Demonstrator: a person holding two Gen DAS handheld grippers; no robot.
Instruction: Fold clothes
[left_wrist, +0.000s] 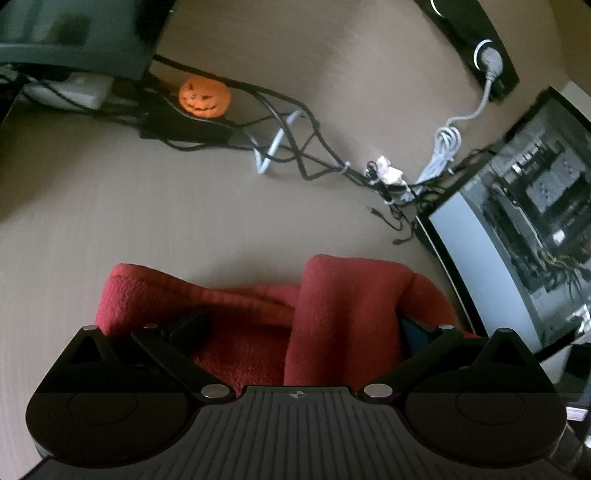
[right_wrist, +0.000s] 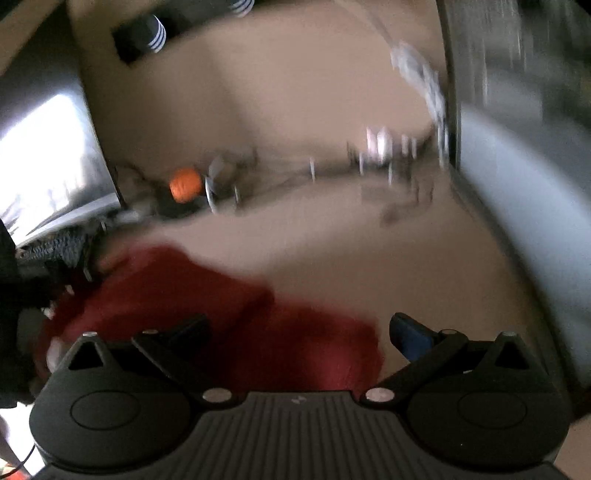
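My red fleece garment (left_wrist: 325, 317) lies bunched on the tan table, one thick fold standing up toward one o'clock, the rest rumpled low toward ten o'clock.

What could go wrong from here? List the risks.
1. The red garment lies bunched between the open left gripper fingers, so closing may pinch several layers and spoil the fold.
2. Loose cables lie just beyond the cloth; a sweep could snag them.
3. The right wrist view is blurred; the right gripper may grab badly.
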